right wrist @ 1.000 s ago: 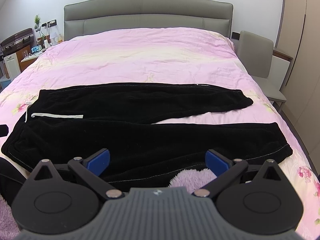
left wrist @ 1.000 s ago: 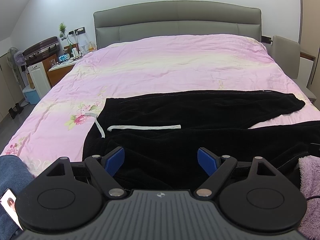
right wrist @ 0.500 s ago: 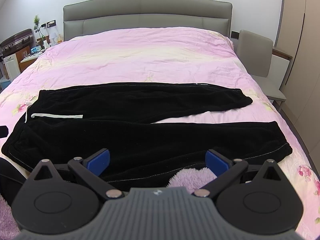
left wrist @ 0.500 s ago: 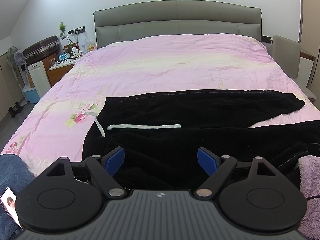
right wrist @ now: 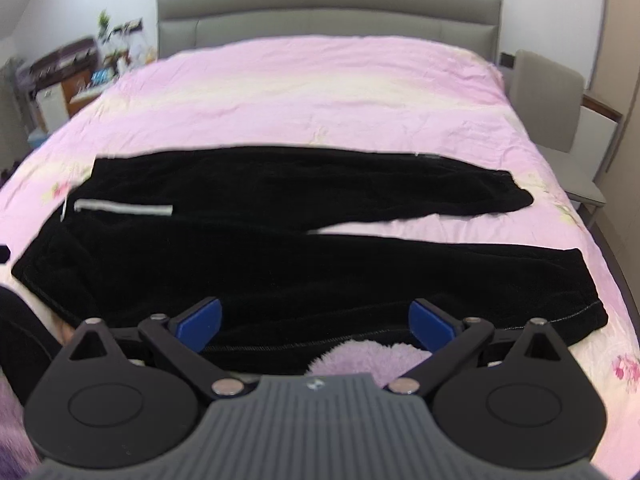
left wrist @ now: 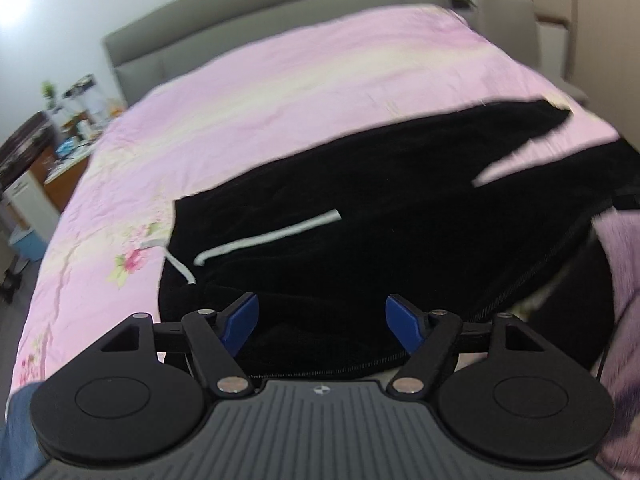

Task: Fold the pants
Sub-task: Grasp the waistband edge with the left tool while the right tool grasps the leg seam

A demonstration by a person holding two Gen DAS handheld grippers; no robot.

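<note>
Black pants (right wrist: 280, 256) lie spread flat on the pink bedspread, waist to the left and both legs stretching right. A white drawstring (left wrist: 264, 240) shows near the waist. My left gripper (left wrist: 322, 322) hovers over the waist end (left wrist: 320, 280), its blue pads wide apart and closing, with only cloth below them. My right gripper (right wrist: 316, 322) hangs over the near leg's front edge, jaws wide and closing, nothing pinched between them. The drawstring (right wrist: 124, 209) also shows in the right wrist view.
The pink bedspread (right wrist: 320, 92) reaches back to a grey headboard (right wrist: 328, 12). A grey chair (right wrist: 548, 100) stands at the bed's right. A cluttered side table (left wrist: 60, 148) sits on the left. A fuzzy purple sleeve (right wrist: 360, 358) lies under the right gripper.
The left wrist view has rolled, so the bed now tilts and blurs. Both grippers' pads stand slightly closer together. The right gripper has shifted a little toward the pants.
</note>
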